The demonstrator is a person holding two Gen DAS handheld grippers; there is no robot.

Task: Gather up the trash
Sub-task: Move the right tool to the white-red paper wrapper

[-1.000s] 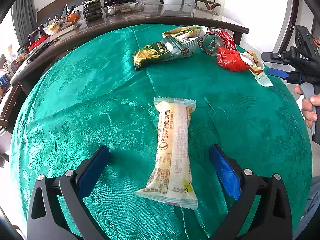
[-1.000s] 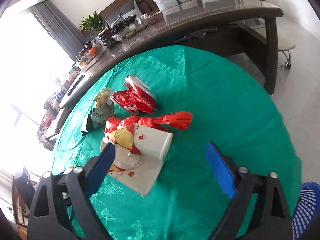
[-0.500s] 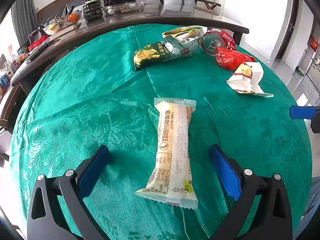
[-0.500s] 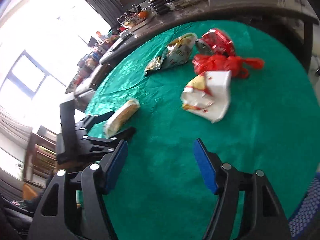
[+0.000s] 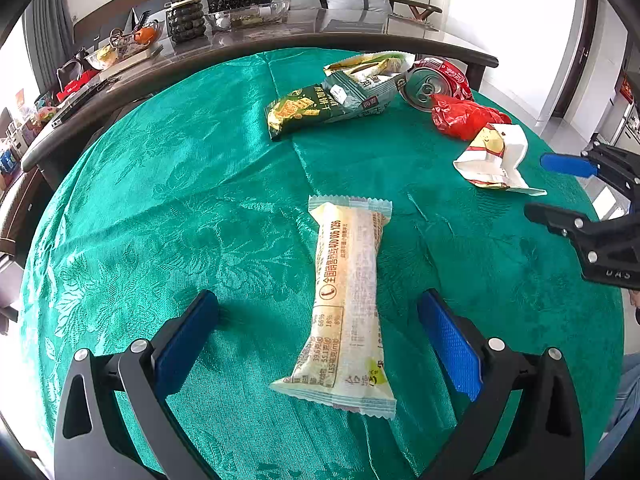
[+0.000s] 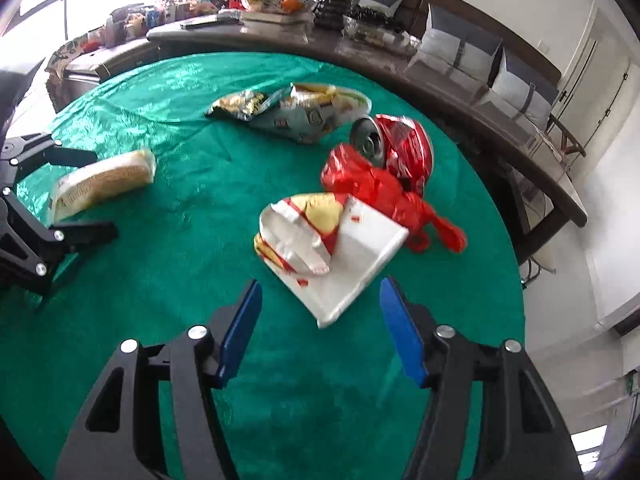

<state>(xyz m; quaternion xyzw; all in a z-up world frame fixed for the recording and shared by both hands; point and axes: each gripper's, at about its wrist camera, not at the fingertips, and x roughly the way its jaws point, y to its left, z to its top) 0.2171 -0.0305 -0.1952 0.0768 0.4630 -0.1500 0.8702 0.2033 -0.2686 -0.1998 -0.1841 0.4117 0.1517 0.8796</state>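
Note:
A long cream snack wrapper (image 5: 348, 304) lies on the green tablecloth between the open jaws of my left gripper (image 5: 320, 320); it also shows in the right wrist view (image 6: 100, 184). My right gripper (image 6: 320, 312) is open, its fingers either side of the near corner of a white and red paper wrapper (image 6: 340, 248), also seen in the left wrist view (image 5: 494, 156). Behind that lie a crumpled red plastic wrapper (image 6: 380, 188), a crushed red can (image 6: 400, 144) and green snack bags (image 6: 288, 110). The right gripper shows in the left wrist view (image 5: 560, 188).
The round table with the green cloth (image 5: 160, 200) stands against a long dark table (image 5: 280, 40) loaded with a plant pot, bowls and clutter. The cloth's edge drops off at the right (image 6: 512, 280).
My right gripper swung around and came in low at the white and red paper wrapper, which now lies between its fingers. The left gripper and the cream wrapper have not moved.

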